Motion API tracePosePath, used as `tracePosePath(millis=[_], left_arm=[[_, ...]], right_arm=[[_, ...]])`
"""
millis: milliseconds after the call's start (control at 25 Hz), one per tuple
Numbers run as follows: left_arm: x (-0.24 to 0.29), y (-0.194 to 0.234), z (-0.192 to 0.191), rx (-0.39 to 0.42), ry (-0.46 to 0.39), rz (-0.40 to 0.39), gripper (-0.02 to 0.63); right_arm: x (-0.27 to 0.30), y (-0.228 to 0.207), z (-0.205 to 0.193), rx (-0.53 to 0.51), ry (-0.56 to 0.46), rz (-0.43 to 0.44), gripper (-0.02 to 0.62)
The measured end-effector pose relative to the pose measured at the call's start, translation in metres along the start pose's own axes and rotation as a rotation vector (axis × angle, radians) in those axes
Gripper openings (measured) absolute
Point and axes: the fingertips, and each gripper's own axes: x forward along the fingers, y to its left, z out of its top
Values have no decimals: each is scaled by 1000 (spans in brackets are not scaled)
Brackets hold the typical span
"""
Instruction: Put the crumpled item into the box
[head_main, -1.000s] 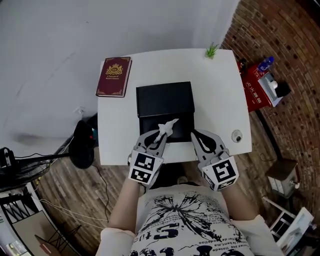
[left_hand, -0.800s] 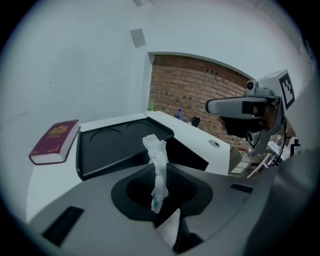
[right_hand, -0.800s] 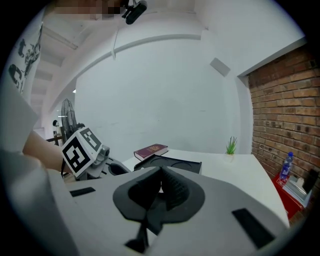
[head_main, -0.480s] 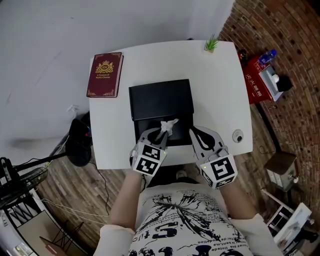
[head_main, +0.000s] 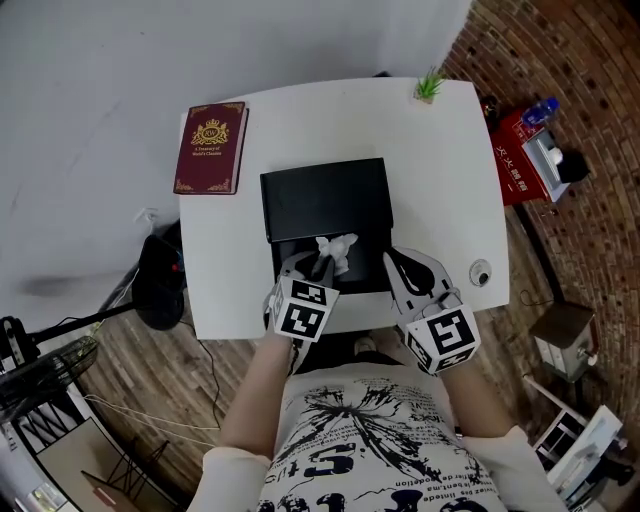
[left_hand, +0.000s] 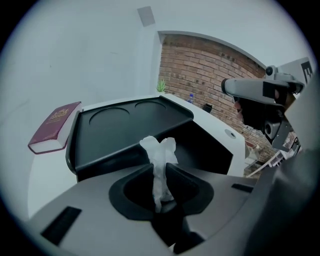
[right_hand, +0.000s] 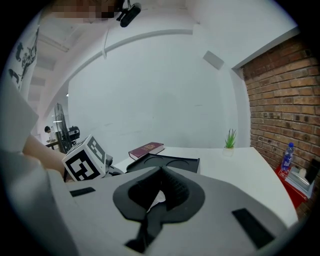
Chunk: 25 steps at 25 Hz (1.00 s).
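A black box (head_main: 372, 266) lies open in the middle of the white table (head_main: 440, 180), its lid (head_main: 325, 198) folded back on the far side. My left gripper (head_main: 318, 262) reaches over the box's near edge with a crumpled white tissue (head_main: 336, 247) pinched between its tips. Its jaws are opening, and the tissue (left_hand: 160, 150) still stands upright between them above the dark box interior (left_hand: 200, 150). My right gripper (head_main: 402, 268) hovers shut and empty at the box's near right corner. In the right gripper view its jaws (right_hand: 161, 172) meet in front of the lid (right_hand: 167, 162).
A maroon book (head_main: 210, 148) lies at the table's far left. A small green plant (head_main: 428, 88) stands at the far right edge, and a small round object (head_main: 480, 272) sits near the right front corner. Beside the table on the floor is a red box (head_main: 520, 170).
My left gripper has carried the tissue a little forward and to the right, over the box's open part. My right gripper has hardly moved.
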Motion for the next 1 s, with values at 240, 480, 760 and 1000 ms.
tracePosePath(millis=[240, 480, 760, 1000], left_arm=[[0, -3, 0, -40, -19, -12, 260], [-27, -3, 10, -29, -108, 22, 272], [-98, -13, 44, 42, -327, 81, 255], [-178, -31, 71, 85, -545, 139, 133]], right_arm=[[-3, 5, 1, -8, -5, -1, 15], [-17, 16, 4, -26, -19, 0, 15], [-48, 39, 18, -75, -74, -8, 15], [-81, 53, 41, -116, -145, -34, 15]])
